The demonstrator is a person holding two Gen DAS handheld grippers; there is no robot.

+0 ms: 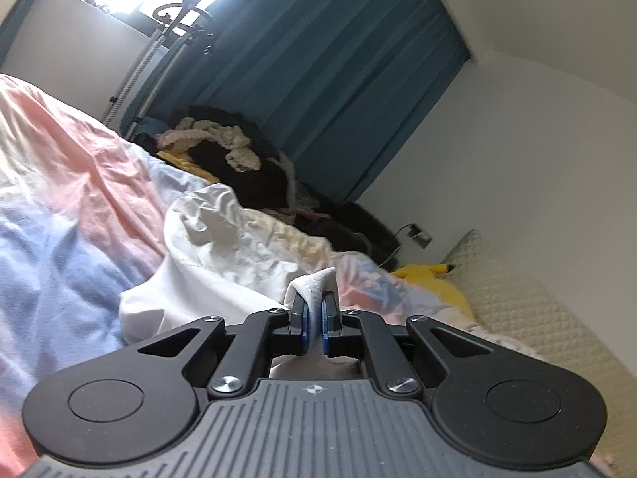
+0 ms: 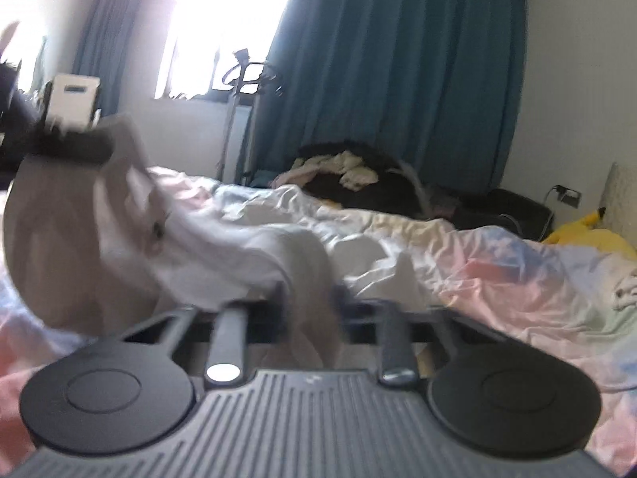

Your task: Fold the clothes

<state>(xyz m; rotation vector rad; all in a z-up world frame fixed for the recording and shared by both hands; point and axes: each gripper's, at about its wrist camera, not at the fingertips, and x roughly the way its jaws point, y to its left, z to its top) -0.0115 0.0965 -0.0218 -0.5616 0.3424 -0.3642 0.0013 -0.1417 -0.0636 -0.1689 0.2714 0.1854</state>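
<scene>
Left gripper: blue-padded jaws pressed together, pinching a ribbed hem of the white garment. A small fold of fabric pokes out above the tips.

The garment's body lies crumpled on the pastel bedsheet, just beyond the left gripper, toward the teal curtain.

Right gripper: view is motion-blurred. White cloth runs between its fingers; the jaws look closed on it. From there the cloth rises to the upper left, draped over a blurred dark object.

Between the bedsheet and the curtain: a dark clothes pile with cream pieces on top. Yellow plush toy lies beside the quilted headboard, past the left gripper.
</scene>
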